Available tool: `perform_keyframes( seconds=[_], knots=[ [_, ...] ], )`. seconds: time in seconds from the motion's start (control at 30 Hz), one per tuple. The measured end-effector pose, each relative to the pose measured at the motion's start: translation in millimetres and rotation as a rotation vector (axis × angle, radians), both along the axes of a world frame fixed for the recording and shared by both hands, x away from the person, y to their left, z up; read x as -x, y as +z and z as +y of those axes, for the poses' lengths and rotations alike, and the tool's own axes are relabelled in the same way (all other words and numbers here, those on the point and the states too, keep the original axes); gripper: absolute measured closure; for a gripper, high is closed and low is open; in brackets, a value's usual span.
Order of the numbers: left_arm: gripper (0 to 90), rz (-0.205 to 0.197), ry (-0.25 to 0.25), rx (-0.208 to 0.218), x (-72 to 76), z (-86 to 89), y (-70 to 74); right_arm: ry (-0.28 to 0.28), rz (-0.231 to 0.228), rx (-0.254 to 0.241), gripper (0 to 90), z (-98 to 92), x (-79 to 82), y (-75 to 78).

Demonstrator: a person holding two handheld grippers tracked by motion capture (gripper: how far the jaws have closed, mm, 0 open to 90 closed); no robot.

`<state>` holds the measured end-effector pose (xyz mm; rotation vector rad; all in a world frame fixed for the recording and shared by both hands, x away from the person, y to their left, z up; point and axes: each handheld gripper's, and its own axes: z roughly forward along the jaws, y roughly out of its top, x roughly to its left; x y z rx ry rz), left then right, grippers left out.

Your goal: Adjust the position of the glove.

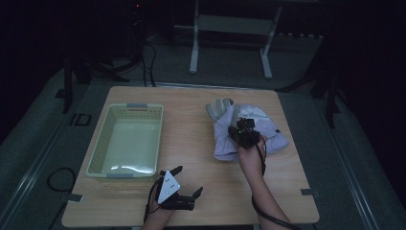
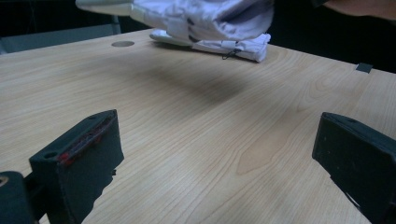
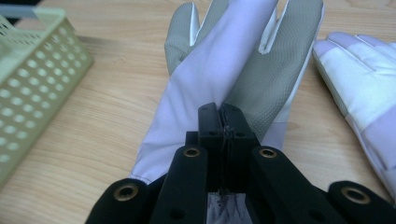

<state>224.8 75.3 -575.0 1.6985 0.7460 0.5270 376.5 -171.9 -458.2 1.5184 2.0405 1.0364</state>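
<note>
Two white work gloves with grey palms lie at the table's right centre. My right gripper [image 1: 243,130] is shut on the nearer glove [image 3: 219,70] at its cuff, and the glove hangs forward from the closed jaws with its fingers pointing away. The second glove [image 3: 359,70] lies flat on the wood to the right. From the left gripper view the gloves [image 2: 210,23] appear as a raised white bundle at the far side. My left gripper [image 1: 184,184] rests near the table's front edge, open, with bare wood between its jaws.
A pale green perforated basket [image 1: 106,139] stands empty on the left half of the wooden table [image 1: 191,143]; its wall [image 3: 32,88] is close to the left of the held glove. A metal frame stands on the floor beyond the table.
</note>
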Motion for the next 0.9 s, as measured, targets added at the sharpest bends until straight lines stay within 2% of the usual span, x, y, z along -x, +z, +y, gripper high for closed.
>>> perform_keyframes(
  seconds=[0.1,0.2,0.27,0.4,0.43,0.7,0.9],
  knots=[
    [1.7,0.000,0.001,0.000,0.2,0.1,0.0,-0.002,-0.009,-0.033,88.2,4.3,15.5,4.2],
    [1.7,-0.002,0.002,0.001,0.4,0.3,-0.1,0.002,-0.025,-0.021,88.2,11.4,30.6,2.7],
    [1.7,-0.007,0.009,0.001,1.0,0.2,-0.2,-0.003,-0.038,-0.022,88.2,14.4,39.3,-1.1],
    [1.7,-0.019,0.008,0.001,1.9,0.3,-0.4,-0.005,-0.019,-0.039,88.2,21.0,51.8,-15.3],
    [1.6,-0.021,0.010,0.000,2.0,0.3,-0.4,-0.005,-0.010,-0.050,88.2,22.5,53.1,-19.8],
    [1.7,-0.016,0.010,0.006,1.8,0.5,-0.4,-0.007,0.033,-0.038,88.2,37.2,54.1,-50.4],
    [1.6,-0.012,0.008,0.008,1.6,0.4,-0.4,-0.017,0.053,-0.037,88.1,45.8,47.0,-61.6]
  ],
)
